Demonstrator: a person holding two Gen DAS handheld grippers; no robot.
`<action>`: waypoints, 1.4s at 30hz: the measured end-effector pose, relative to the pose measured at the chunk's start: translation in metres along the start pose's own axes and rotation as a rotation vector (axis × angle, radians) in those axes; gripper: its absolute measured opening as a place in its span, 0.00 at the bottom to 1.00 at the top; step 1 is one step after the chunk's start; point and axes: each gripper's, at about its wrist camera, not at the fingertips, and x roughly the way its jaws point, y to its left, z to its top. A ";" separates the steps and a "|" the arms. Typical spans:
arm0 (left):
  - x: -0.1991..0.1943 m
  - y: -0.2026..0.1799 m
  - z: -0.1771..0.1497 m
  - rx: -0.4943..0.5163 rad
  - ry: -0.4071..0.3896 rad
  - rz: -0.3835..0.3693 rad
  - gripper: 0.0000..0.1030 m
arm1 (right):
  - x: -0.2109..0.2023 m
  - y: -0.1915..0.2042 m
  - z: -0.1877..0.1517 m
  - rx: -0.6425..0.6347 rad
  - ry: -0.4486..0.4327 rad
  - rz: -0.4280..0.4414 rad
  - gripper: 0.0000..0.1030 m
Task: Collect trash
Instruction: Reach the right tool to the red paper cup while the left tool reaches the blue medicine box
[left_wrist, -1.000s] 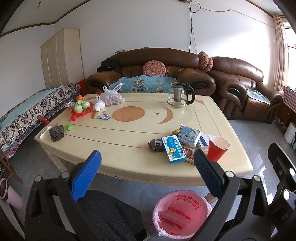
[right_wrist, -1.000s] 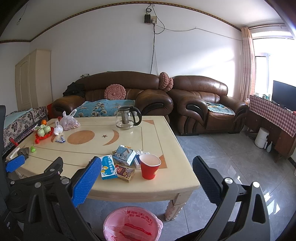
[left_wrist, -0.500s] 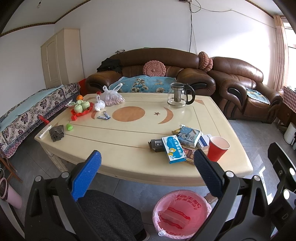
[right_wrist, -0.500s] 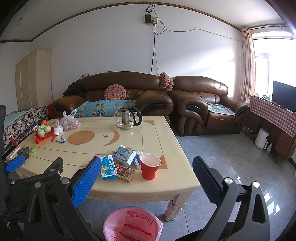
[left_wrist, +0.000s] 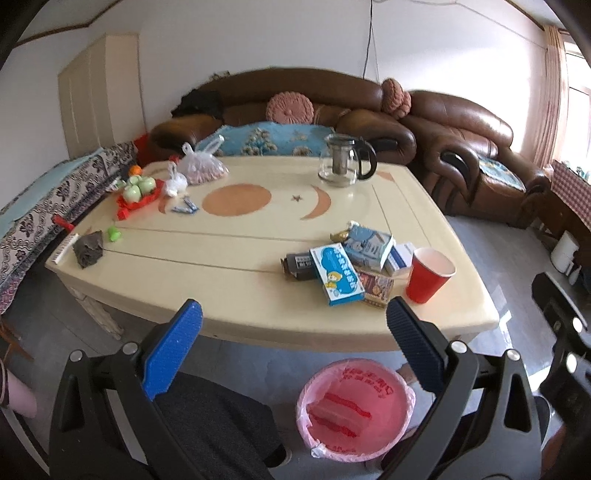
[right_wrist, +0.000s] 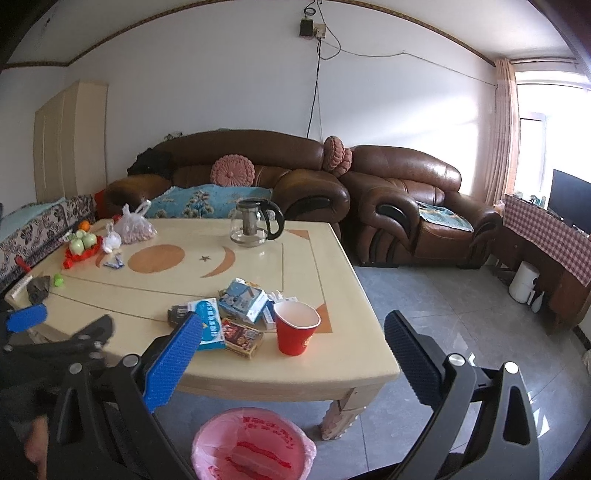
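Both claws, left claw (left_wrist: 293, 343) and right claw (right_wrist: 291, 354), hanging spread wide and empty before the table (left_wrist: 236, 258), boxes (left_wrist: 338, 275) and red cup (left_wrist: 428, 275) sitting near its front edge, pink-lined bin (left_wrist: 354, 408) standing on the floor below that edge.

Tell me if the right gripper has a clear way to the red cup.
Probably yes: the right gripper is open, the red cup stands upright near the table edge, boxes only beside it.
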 end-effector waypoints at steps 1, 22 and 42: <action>0.006 0.004 0.001 -0.002 0.017 -0.008 0.95 | 0.005 -0.002 0.002 -0.002 0.005 0.007 0.94; 0.104 0.032 0.055 -0.104 0.332 -0.114 0.95 | 0.113 -0.048 0.035 -0.077 0.100 0.049 0.94; 0.172 -0.038 0.086 -0.050 0.477 -0.117 0.95 | 0.193 -0.069 0.047 -0.134 0.226 0.103 0.94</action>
